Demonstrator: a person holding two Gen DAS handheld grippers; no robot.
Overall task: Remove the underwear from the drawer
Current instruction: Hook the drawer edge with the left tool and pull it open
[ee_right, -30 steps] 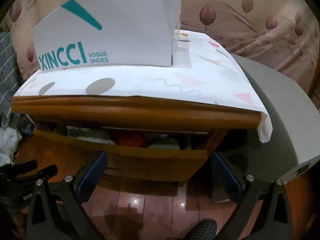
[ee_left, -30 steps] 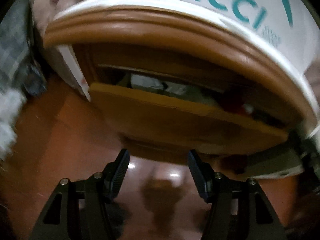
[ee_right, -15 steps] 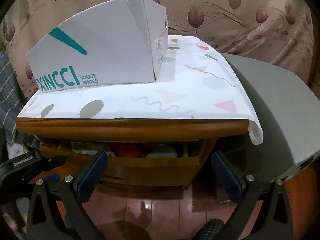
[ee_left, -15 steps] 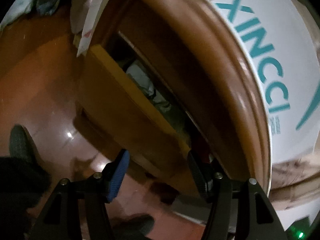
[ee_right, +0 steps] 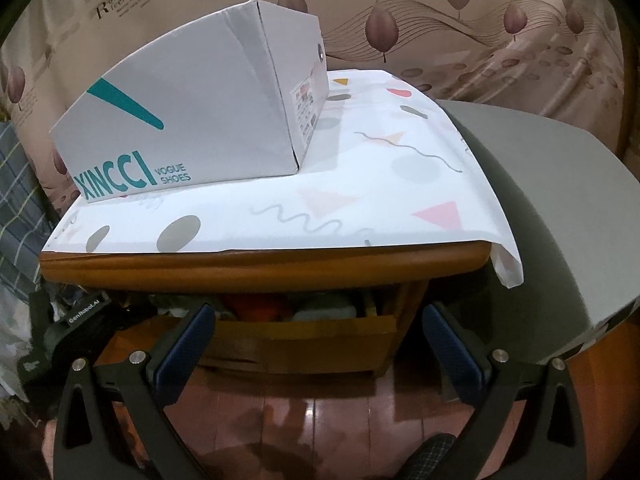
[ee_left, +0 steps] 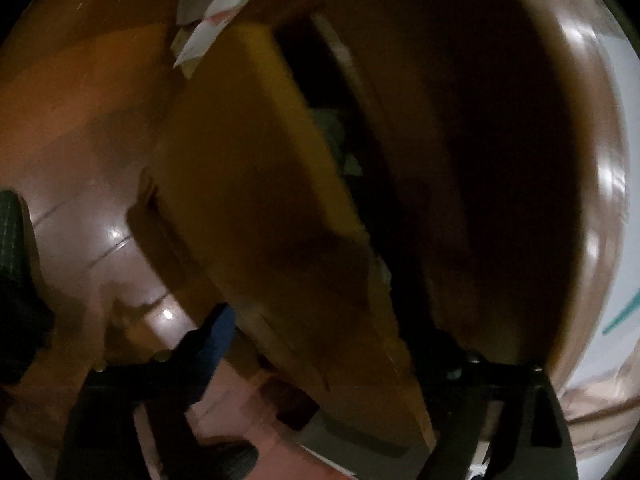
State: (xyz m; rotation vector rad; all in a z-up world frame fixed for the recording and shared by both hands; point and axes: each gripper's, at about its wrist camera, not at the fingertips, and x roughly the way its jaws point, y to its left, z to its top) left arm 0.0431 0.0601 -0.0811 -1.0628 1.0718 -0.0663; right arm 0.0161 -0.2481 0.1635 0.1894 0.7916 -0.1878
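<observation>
The drawer (ee_right: 304,340) of a wooden nightstand stands partly pulled out. Inside it lie folded clothes: a red-orange piece (ee_right: 260,306) and a pale grey one (ee_right: 328,310). My right gripper (ee_right: 320,344) hangs open in front of the drawer with nothing between its fingers. In the blurred, rolled left wrist view, the drawer front (ee_left: 260,200) runs slantwise between the jaws of my left gripper (ee_left: 332,344), which are opening. Its blue left pad (ee_left: 216,340) is outside the panel, and its dark right finger (ee_left: 448,354) is inside the gap. Pale cloth (ee_left: 336,136) shows in the dark slot.
A white XINCCI shoe box (ee_right: 192,120) sits on a patterned sheet (ee_right: 360,200) covering the nightstand top. A grey mattress (ee_right: 560,220) lies on the right and checked fabric (ee_right: 16,200) on the left. Glossy wood floor (ee_right: 320,420) and a slipper (ee_right: 432,456) are below.
The left gripper rolled, sank and closed in on the drawer; its jaws spread wider and now straddle the drawer front. In the right wrist view its black body came in at the drawer's left end.
</observation>
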